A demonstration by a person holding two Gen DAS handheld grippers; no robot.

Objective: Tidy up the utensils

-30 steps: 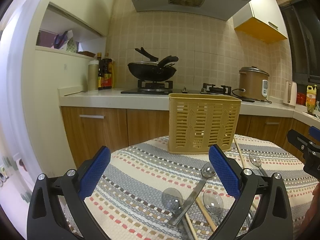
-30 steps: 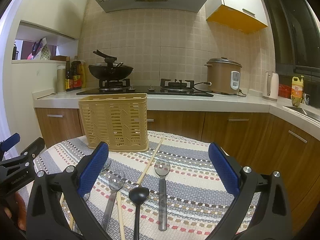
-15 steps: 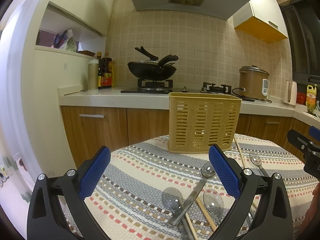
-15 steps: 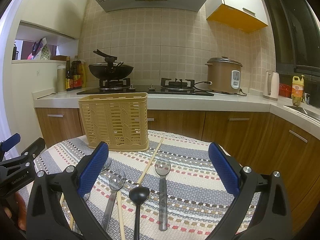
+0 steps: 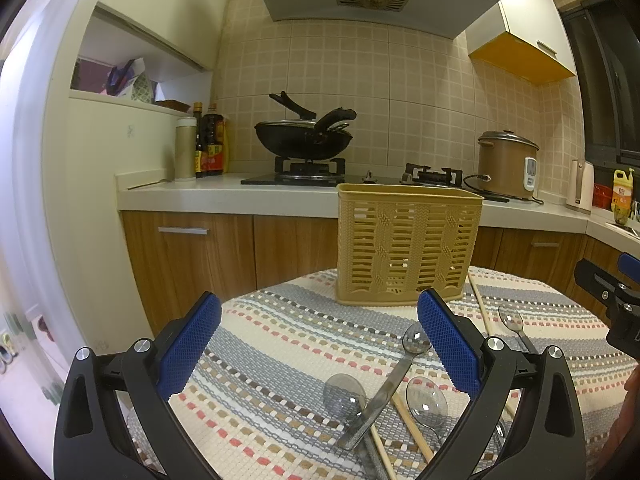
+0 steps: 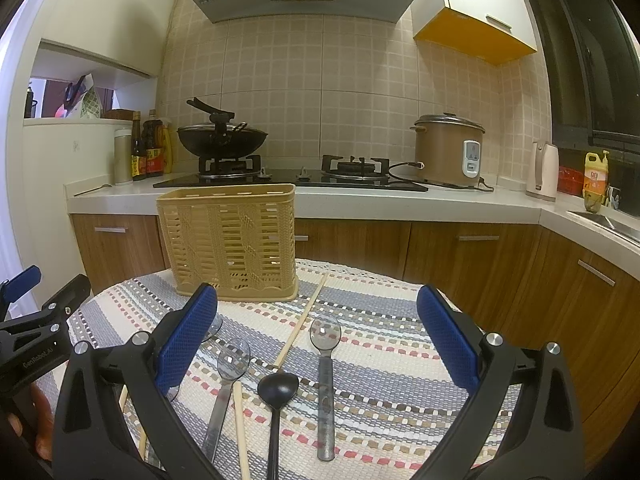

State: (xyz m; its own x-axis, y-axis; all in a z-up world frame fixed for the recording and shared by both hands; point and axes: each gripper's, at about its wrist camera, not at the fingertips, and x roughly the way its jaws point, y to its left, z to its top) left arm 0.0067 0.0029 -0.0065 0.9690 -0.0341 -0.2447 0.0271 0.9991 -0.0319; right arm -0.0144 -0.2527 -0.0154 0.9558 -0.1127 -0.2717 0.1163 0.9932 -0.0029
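Right wrist view: right gripper (image 6: 316,336) gapes wide, nothing btwn its blue pads, above a black spoon (image 6: 277,400), clear spoons (image 6: 325,360) and chopsticks (image 6: 302,322) lying loose on the striped mat (image 6: 380,344). Yellow basket (image 6: 232,240) stands upright at the mat's far edge (utensils all outside it). Left gripper (image 5: 320,340) is likewise spread, empty, over crossed spoons (image 5: 384,388).

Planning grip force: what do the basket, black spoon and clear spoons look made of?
Basket: tan moulded plastic, matte, slotted weave pattern.
Black spoon: likely plastic, dull sheen.
Clear spoons: glossy see-through bowls, probably acrylic; greyer handles, material unclear.
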